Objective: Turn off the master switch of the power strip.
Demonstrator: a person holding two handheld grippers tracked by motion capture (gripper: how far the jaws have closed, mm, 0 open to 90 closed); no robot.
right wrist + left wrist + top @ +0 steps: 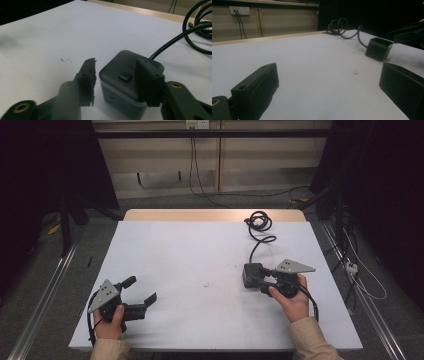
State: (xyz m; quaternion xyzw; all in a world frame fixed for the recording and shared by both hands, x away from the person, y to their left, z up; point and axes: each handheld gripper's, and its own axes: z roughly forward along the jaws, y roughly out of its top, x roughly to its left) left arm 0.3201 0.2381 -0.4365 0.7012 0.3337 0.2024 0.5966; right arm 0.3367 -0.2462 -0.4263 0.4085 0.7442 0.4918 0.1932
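A black cube-shaped adapter point(251, 274) stands on the white table point(190, 255), right of centre. Its black cable point(260, 227) runs back to a coil near the far edge. My right gripper point(263, 279) is open, with its jaws on either side of the adapter point(120, 80). In the right gripper view point(116, 62) the left jaw stands a small gap off the cube's side and the right jaw lies over its far top corner. My left gripper point(142, 288) rests open near the front left corner with nothing between its jaws point(329, 85). From there the adapter point(379, 48) sits farther off.
A small dark mark point(206, 284) lies on the table between the grippers. The table's wooden far edge point(200, 215) shows behind the white sheet. A wall socket point(239, 10) with cables is on the back wall. Loose cables point(365, 280) lie on the floor at right.
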